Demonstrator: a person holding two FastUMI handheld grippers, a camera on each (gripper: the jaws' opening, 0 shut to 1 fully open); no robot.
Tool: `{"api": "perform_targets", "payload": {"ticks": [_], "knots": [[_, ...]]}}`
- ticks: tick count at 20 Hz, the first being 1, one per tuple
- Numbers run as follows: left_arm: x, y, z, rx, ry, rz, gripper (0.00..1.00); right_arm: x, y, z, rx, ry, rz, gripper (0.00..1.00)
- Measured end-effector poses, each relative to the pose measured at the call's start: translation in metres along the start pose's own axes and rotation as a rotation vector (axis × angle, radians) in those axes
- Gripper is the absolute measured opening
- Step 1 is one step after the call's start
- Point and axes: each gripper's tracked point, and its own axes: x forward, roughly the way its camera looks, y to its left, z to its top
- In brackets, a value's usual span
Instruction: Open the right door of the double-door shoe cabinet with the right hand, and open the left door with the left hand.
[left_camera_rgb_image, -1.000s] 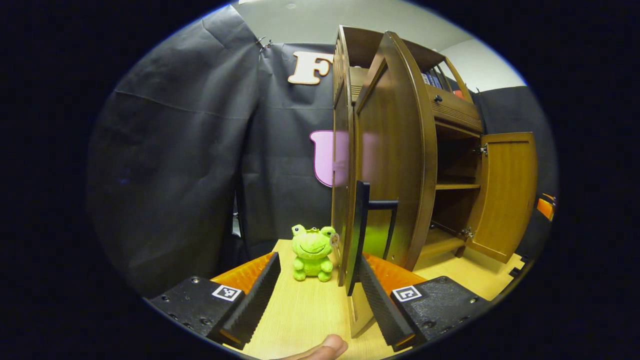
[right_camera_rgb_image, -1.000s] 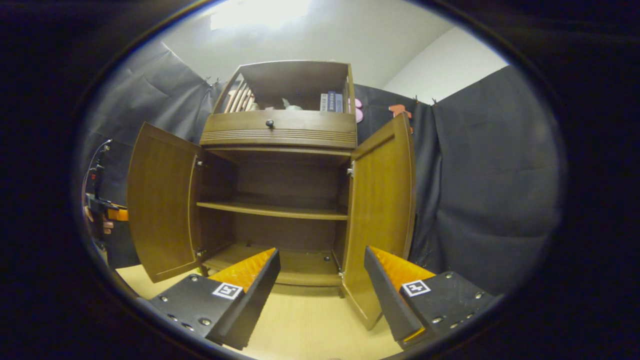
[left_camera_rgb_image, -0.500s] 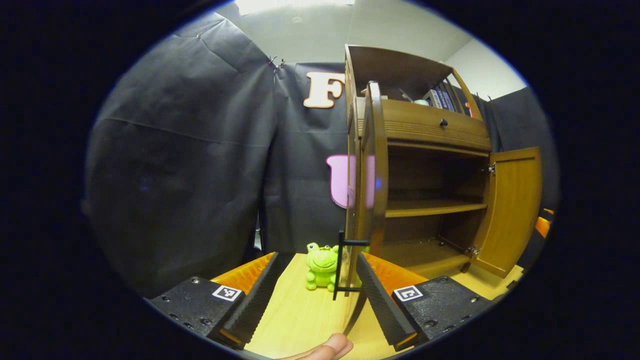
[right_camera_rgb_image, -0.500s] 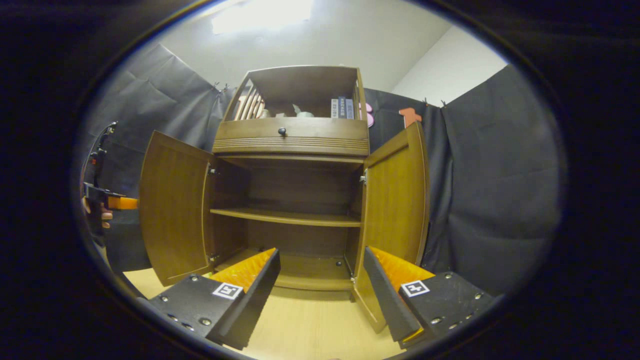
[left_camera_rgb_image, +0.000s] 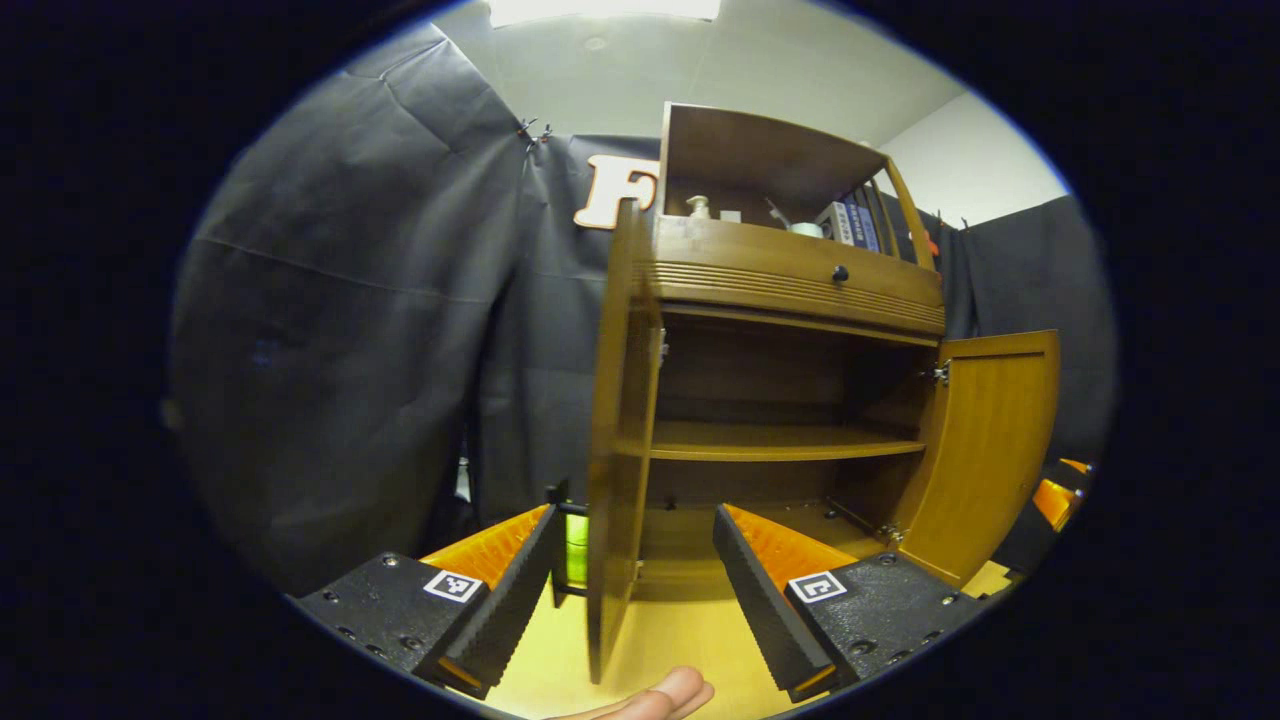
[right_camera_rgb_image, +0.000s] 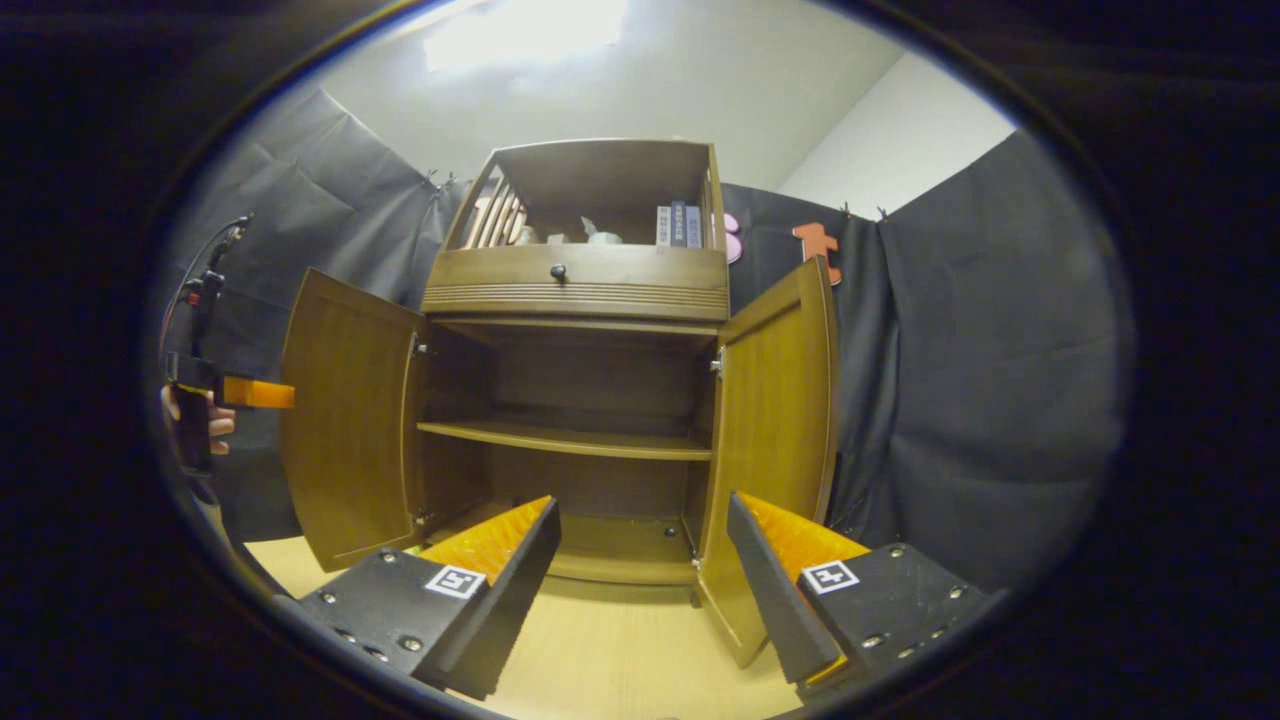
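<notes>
Shoe cabinet (right_camera_rgb_image: 580, 400) on the wooden table (right_camera_rgb_image: 620, 650), both doors swung out: left door (left_camera_rgb_image: 618, 440) edge-on between the left gripper (left_camera_rgb_image: 632, 590) fingers without contact, right door (right_camera_rgb_image: 765, 440) just beyond the right gripper (right_camera_rgb_image: 640, 580). Both grippers wide open, gripping nothing.

Books (right_camera_rgb_image: 677, 225) standing upright at the right end of my view's top shelf (right_camera_rgb_image: 600, 190), some small pale bits (right_camera_rgb_image: 600, 236) just left of them, wooden slats (right_camera_rgb_image: 495, 215) far left.
</notes>
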Motion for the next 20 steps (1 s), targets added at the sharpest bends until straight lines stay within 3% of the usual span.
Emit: {"api": "perform_targets", "payload": {"ticks": [2, 3, 4, 5, 10, 12, 14, 15, 16, 20], "knots": [[0.002, -0.019, 0.002, 0.006, -0.005, -0.025, 0.96, 0.000, 0.000, 0.001, 0.005, 0.001, 0.005, 0.97], [0.004, -0.026, 0.002, 0.011, -0.010, -0.026, 0.92, -0.002, -0.002, 0.001, 0.010, -0.003, 0.004, 0.97], [0.006, -0.033, 0.002, 0.010, -0.015, -0.023, 0.95, -0.003, -0.006, 0.002, 0.020, -0.009, -0.002, 0.97], [0.009, -0.040, 0.001, 0.008, -0.017, -0.026, 0.92, -0.004, -0.011, 0.003, 0.030, -0.017, -0.008, 0.97], [0.022, -0.090, -0.008, -0.003, -0.013, -0.067, 0.95, -0.010, -0.024, -0.003, 0.044, -0.025, -0.025, 0.97], [0.025, -0.112, -0.006, -0.019, -0.048, -0.099, 0.92, -0.014, -0.024, -0.006, 0.045, -0.030, -0.015, 0.97], [0.027, -0.125, -0.012, -0.010, -0.053, -0.097, 0.95, -0.018, -0.020, -0.007, 0.045, -0.039, 0.004, 0.97], [0.027, -0.130, -0.014, 0.004, -0.054, -0.090, 0.92, -0.019, -0.019, -0.008, 0.044, -0.040, 0.011, 0.99], [0.028, -0.136, -0.018, 0.018, -0.053, -0.082, 0.96, -0.019, -0.016, -0.011, 0.037, -0.039, 0.020, 0.97], [0.029, -0.162, -0.027, 0.039, -0.072, -0.087, 0.92, -0.027, -0.005, -0.018, 0.017, -0.079, 0.056, 0.97]]}}
